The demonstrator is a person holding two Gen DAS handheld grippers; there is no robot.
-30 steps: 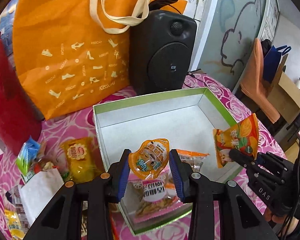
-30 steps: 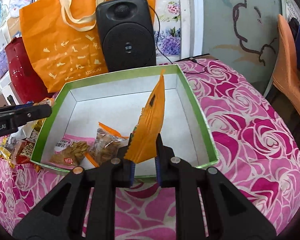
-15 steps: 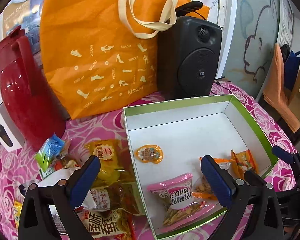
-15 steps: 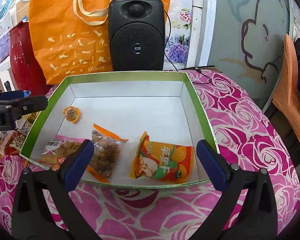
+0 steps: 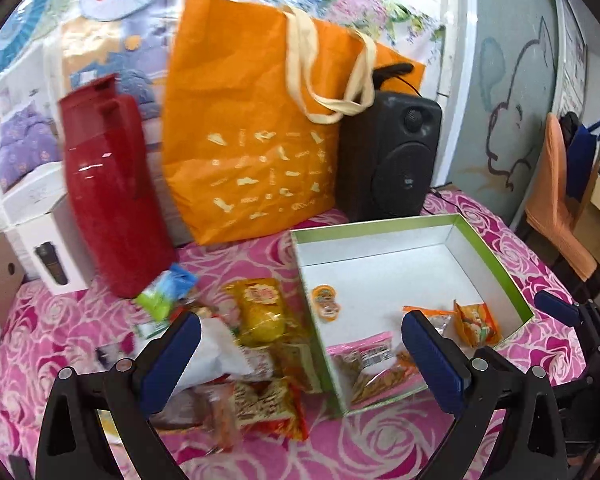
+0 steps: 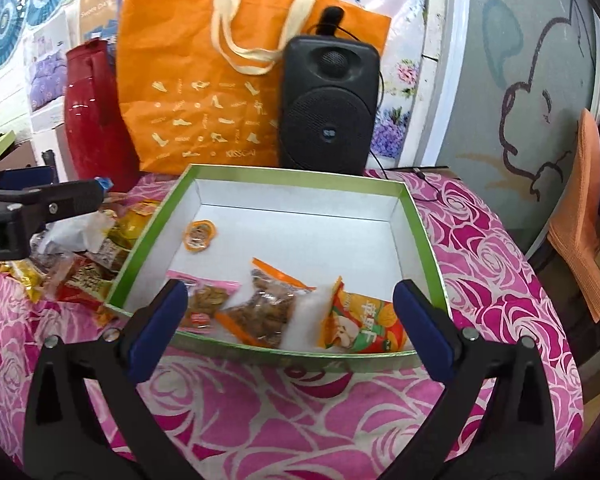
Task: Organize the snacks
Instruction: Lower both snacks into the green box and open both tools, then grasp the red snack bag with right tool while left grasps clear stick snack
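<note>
With both tongs, left [image 5: 300,364] and right [image 6: 288,328], wide open and empty, the overlapping snack pile [image 5: 236,356] under the left pair risks a double grab.

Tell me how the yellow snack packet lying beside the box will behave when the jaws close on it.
The yellow snack packet looks like glossy film, so it may slip in a shallow pinch. It seems puffed and soft, likely to crumple and sag rather than stay stiff. It probably weighs little, and it lies among other loose packets, so a push would likely drag neighbours along.
</note>
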